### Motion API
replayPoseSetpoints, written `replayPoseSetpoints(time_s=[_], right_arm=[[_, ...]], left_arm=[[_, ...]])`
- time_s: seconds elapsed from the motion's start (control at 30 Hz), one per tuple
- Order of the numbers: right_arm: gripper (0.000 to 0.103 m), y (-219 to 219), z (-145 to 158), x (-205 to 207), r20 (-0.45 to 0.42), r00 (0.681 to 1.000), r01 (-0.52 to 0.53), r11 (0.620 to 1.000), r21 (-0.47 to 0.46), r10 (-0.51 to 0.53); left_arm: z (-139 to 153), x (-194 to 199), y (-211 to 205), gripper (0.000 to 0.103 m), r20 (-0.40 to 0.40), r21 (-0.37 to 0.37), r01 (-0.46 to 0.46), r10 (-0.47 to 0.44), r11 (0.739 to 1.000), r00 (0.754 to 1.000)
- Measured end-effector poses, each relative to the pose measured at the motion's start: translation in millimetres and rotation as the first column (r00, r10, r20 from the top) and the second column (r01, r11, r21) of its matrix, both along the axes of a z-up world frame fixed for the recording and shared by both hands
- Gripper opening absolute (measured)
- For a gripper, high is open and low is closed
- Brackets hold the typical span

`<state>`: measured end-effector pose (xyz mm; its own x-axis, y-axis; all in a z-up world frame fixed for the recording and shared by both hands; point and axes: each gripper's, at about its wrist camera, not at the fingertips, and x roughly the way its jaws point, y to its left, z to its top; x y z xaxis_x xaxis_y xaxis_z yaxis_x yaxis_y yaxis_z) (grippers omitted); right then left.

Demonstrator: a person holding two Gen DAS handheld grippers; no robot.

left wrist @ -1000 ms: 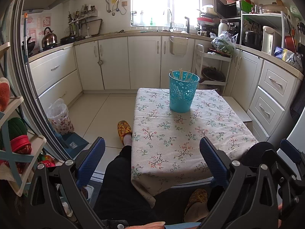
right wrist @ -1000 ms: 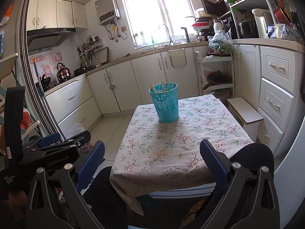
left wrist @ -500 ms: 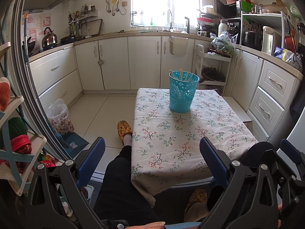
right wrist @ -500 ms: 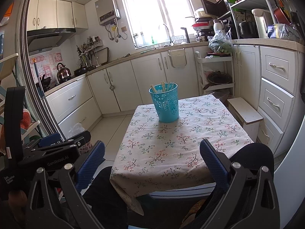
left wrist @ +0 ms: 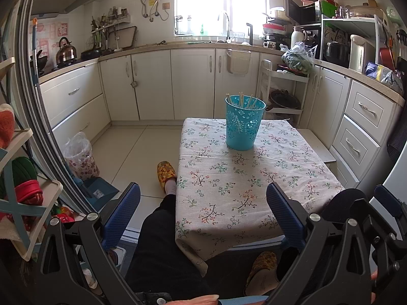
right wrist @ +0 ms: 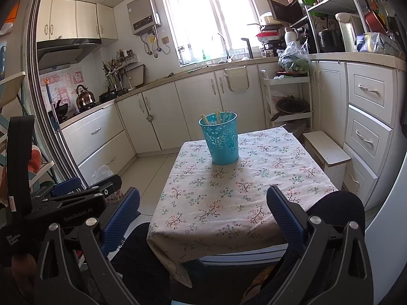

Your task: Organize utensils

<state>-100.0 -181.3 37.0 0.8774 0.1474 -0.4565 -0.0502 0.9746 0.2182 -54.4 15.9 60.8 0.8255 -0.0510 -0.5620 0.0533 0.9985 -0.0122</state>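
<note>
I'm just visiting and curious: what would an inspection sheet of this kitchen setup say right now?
Surface: small table under a floral cloth, bare apart from one bin.
Job's things: chopsticks stand inside the turquoise bin at the far end.
Clutter: nothing seen on the table.
Grippers: left gripper and right gripper both open, empty, held short of the table's near edge.
Cables: nothing seen on the table.
Surroundings: white cabinets, kettle on the stove, the person's slippered foot beside the table.
</note>
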Motion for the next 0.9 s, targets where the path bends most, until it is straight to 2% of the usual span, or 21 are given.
replayPoseSetpoints(time_s=[0.9], right_arm=[[0.095,2.6,3.7,0.2,0.009,1.0,0.0,1.0,-0.002,0.0]], left_arm=[[-1.1,-0.7,-0.8,0.095,0.001,0.0,0.001,-0.001,1.0,1.0]])
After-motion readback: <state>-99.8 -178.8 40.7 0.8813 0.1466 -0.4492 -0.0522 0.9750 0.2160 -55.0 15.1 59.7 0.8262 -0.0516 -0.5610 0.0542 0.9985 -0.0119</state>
